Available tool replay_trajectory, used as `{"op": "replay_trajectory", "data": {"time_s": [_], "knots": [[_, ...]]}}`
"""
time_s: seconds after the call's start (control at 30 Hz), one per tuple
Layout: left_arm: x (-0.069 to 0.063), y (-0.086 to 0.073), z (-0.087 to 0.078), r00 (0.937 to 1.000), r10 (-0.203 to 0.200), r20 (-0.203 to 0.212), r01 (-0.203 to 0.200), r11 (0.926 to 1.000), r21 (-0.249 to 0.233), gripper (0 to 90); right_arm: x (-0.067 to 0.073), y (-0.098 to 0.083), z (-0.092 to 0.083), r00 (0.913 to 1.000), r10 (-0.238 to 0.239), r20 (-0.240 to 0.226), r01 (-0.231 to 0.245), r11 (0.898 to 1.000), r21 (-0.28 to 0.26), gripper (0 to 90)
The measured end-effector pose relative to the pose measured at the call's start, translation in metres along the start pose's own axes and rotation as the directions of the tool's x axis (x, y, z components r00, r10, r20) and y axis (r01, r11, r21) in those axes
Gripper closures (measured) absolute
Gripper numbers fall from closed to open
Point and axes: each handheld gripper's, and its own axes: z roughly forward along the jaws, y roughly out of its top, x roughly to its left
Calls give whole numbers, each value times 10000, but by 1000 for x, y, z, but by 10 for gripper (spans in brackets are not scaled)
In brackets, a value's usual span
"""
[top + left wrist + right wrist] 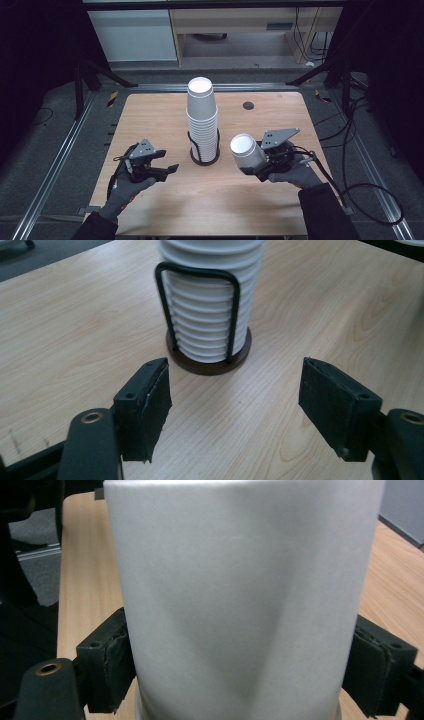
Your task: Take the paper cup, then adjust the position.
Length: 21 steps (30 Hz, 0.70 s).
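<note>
White paper cup, smooth matte wall, tapered, is clamped in the right gripper at about 4 o'clock of the tabletop, held off the wood and tipped so its closed base faces the cam. In the right gripper view the black foam pads press both sides of the cup; the wall shows a soft dent/crease, so the grip is firm on thin paper.

Stack of white paper cups, nested upside down w/ ribbed rolled rims, sits at table centre in a black wire-loop holder on a dark round base. Held cup is just beside the stack, at its 4 o'clock, not touching.

Left gripper at approx 8 o'clock: jaws apart, nothing between them. In the left gripper view its pads frame bare wood, w/ the stack and holder straight ahead at 12 o'clock.

Step, my read: one cup is off the stack and in transit, but direction is unclear, could be adding or removing. The left gripper looks to be standing by near the holder.

Next move prob calls for: keep squeeze light so the wall doesn't buckle more, turn the cup upright or align it w/ the stack axis, then set it down on clear light-wood laminate table before letting go.

Table surface: pale grain, flat, low glare.
</note>
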Motion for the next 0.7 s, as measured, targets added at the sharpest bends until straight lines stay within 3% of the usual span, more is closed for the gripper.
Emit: {"op": "replay_trajectory", "data": {"time_s": [0.1, 0.37, 0.7], "knots": [[-6, 7, 2, 9988, 237, 440, -236, 9997, -40, 264, 4, 3, 8, 9990, -263, -352, 269, 9995, 157, 152], [-17, 20, 3, 9938, 560, 962, -541, 9983, -225, 233, 8, 4, 22, 9957, -486, -790, 532, 9969, 578, 151], [-33, 35, 4, 9788, 988, 1792, -890, 9941, -616, 209, 13, 4, 33, 9903, -675, -1214, 778, 9936, 824, 151]]}}
